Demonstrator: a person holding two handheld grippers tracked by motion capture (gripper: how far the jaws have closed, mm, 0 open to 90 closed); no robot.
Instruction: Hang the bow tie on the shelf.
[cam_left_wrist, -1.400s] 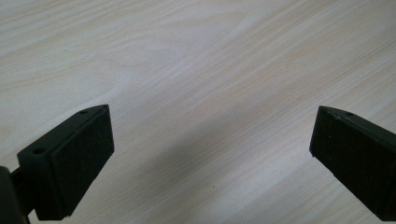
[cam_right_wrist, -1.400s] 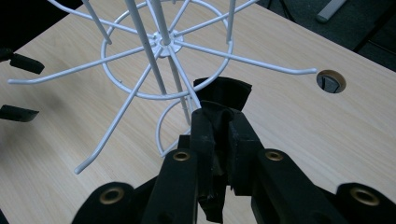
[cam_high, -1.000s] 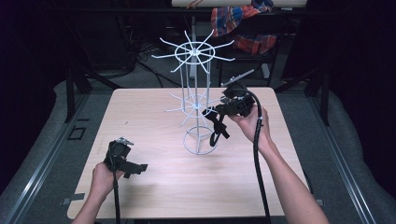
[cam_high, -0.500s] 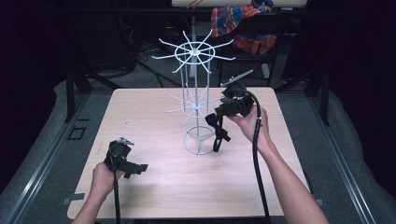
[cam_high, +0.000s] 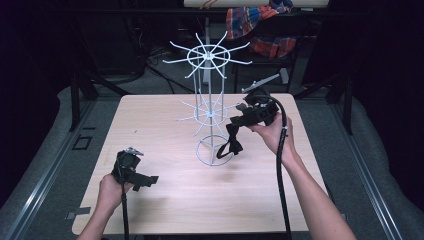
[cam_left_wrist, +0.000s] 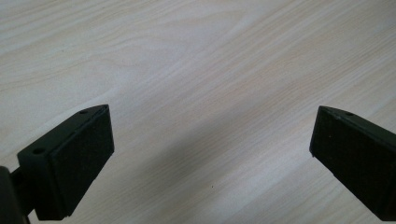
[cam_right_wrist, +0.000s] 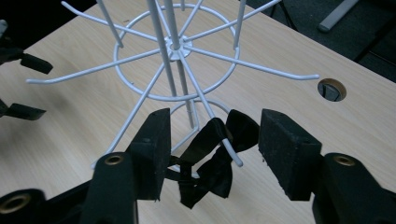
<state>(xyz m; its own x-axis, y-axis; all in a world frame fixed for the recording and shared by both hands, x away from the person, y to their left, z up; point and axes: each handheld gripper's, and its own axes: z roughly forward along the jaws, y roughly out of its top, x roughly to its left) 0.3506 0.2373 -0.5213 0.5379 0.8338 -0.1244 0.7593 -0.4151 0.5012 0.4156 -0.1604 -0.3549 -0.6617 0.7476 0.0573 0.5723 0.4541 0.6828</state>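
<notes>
A white wire rack (cam_high: 210, 95) with two tiers of spokes stands mid-table. A black bow tie (cam_high: 233, 145) dangles by the rack's base ring, below my right gripper (cam_high: 239, 121). In the right gripper view the bow tie (cam_right_wrist: 212, 161) hangs off the upturned tip of a lower spoke (cam_right_wrist: 233, 156), and my right gripper (cam_right_wrist: 215, 128) is open with one jaw on either side of it; the strap lies close to the left jaw. My left gripper (cam_high: 146, 180) is low over the table's front left. It is open (cam_left_wrist: 210, 149) above bare wood.
The pale wooden table (cam_high: 165, 210) has a round cable hole (cam_right_wrist: 332, 89) near the rack. A grey metal bar (cam_high: 261, 82) lies past the far edge, with plaid cloth (cam_high: 260, 25) on a frame behind. Dark floor surrounds the table.
The bow tie hangs slightly lower than a second ago, and the right gripper has shifted a little beside the rack. The left gripper has stayed put.
</notes>
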